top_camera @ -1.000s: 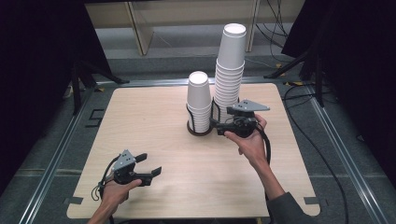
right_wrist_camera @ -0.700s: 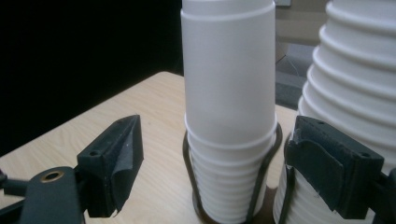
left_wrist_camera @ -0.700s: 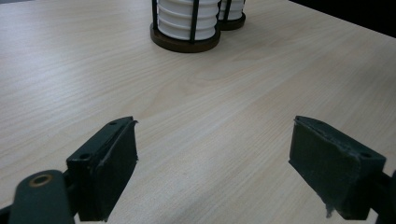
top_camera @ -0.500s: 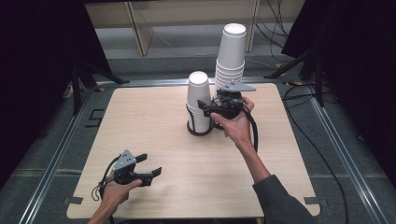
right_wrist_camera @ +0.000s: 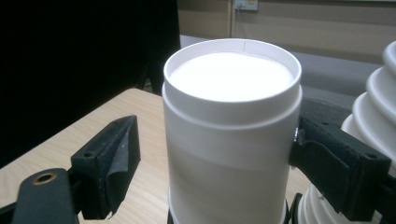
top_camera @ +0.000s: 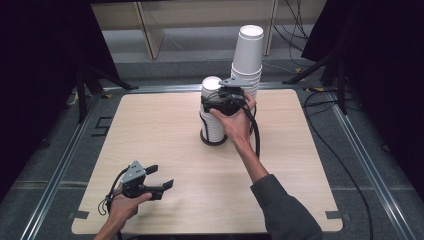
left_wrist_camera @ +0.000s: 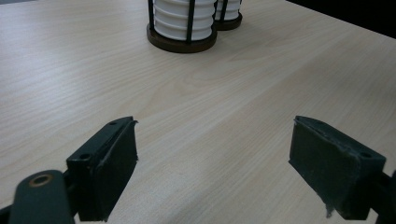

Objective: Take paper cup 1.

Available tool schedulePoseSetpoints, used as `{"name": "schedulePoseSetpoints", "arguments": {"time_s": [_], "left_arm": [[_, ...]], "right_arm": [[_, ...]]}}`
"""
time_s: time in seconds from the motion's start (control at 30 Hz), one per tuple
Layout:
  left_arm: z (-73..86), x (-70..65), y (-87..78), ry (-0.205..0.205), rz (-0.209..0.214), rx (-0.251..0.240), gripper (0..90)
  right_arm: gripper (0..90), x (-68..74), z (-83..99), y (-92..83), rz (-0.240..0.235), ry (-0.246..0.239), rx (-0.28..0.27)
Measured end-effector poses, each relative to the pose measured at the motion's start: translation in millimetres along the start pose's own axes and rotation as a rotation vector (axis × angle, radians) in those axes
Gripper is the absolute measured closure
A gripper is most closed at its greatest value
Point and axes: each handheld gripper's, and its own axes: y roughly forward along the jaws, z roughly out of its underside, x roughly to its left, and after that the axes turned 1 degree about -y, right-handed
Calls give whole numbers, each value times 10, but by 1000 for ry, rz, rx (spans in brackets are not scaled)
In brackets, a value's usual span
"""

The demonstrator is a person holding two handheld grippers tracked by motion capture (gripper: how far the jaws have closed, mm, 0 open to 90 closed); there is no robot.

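Two stacks of white paper cups stand upside down in dark ring holders at the table's far middle: a short stack [top_camera: 212, 125] and a taller stack [top_camera: 248, 47] behind it to the right. My right gripper [top_camera: 207, 102] is at the short stack's top cup [right_wrist_camera: 231, 135], its jaws open on either side of it. The right jaw lies against the cup wall, while the left jaw stands off with a gap. Near the front left my left gripper [top_camera: 161, 176] rests low over the wood, open, with nothing between its jaws [left_wrist_camera: 215, 154].
The light wooden table [top_camera: 150, 125] has rounded corners and a metal frame around it. Each stack's holder [left_wrist_camera: 182, 42] has thin black upright rods. Cables and dark stands lie on the floor to the right and back.
My right gripper has travelled left and a little up, from beside the tall stack to the top of the short stack. The left gripper has stayed put.
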Motion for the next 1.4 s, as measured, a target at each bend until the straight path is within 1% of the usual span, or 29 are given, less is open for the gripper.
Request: {"name": "schedulePoseSetpoints", "arguments": {"time_s": [0.03, 0.07, 0.1, 0.13, 0.17, 0.23, 0.27, 0.33, 0.4, 0.43, 0.47, 0.5, 0.57, 0.6, 0.63, 0.73, 0.77, 0.87, 0.9, 0.93, 1.03, 1.1, 1.17, 1.2, 1.27, 1.3, 1.33, 1.37, 1.4], "left_arm": [[0, 0, -1, 0, 0, 1, 146], [-1, 0, -2, 0, 1, 1, 146], [-1, 0, -2, 0, 1, 1, 146], [0, -1, -1, 0, 1, 1, 146], [0, -1, 0, 0, 1, 1, 146], [0, -3, 0, 2, 1, 2, 146], [1, -4, 1, 1, 0, 3, 146], [1, -4, 2, 1, 1, 3, 146], [1, -4, 2, 2, 1, 3, 146], [1, -4, 2, 2, 1, 3, 146], [1, -4, 1, 3, 1, 4, 146], [1, -3, 0, 5, 1, 5, 146], [1, -7, -1, 3, 2, 8, 146], [1, -10, 1, 0, 2, 6, 146], [2, -12, 5, -2, 3, 0, 146], [1, -12, 3, -1, 3, 3, 146], [3, -13, 6, 0, 5, -2, 146], [-1, -14, 1, 10, 2, 11, 146], [-4, -18, -5, 11, -4, 23, 146], [2, -17, 6, 7, 7, 10, 146], [3, -19, 8, 7, 5, 12, 146], [3, -19, 8, 6, 6, 12, 146], [3, -20, 8, 5, 6, 12, 146], [3, -20, 8, 8, 5, 13, 146], [0, -24, 2, 15, -3, 24, 147], [-1, -25, 0, 15, -3, 27, 147], [0, -30, 7, 11, 0, 17, 147], [-1, -30, 6, 10, 0, 18, 147], [-1, -30, 5, 9, 0, 18, 147]], "right_arm": [[152, 3, -4, 21, 7, -5, 5], [150, 18, -4, 37, 21, 5, 9], [149, 13, 0, 65, 31, -24, 6], [150, 27, 3, 80, 36, -19, 12], [153, 23, 15, 109, 48, -35, 4], [154, 33, 23, 123, 58, -3, 26], [155, 26, 29, 145, 53, 2, 15], [154, 30, 32, 170, 63, 20, 19], [154, 21, 34, 201, 76, -3, 7], [154, 21, 34, 201, 76, -3, 7], [155, 28, 39, 228, 74, 15, 8], [155, 32, 41, 233, 88, 21, 11], [156, 39, 46, 254, 91, 34, 15], [156, 42, 47, 259, 97, 30, 17], [155, 42, 50, 275, 89, 28, 12], [180, 37, 49, 288, 103, 25, 19], [182, 28, 47, 297, 94, 39, 11], [188, 30, 29, 274, 108, 40, 11], [189, 38, 16, 263, 101, 49, 6], [191, 29, 0, 254, 99, 34, -5], [193, 48, -67, 196, 106, 33, -17], [194, 59, -129, 153, 117, 6, -32], [194, 72, -149, 134, 117, 16, -38], [195, 74, -212, 100, 113, 1, -50], [196, 70, -263, 68, 98, 5, -62], [196, 74, -297, 46, 87, 9, -73], [196, 88, -318, 25, 88, 29, -75], [196, 97, -357, 4, 82, 20, -86], [196, 94, -382, -15, 88, 4, -87]]}}
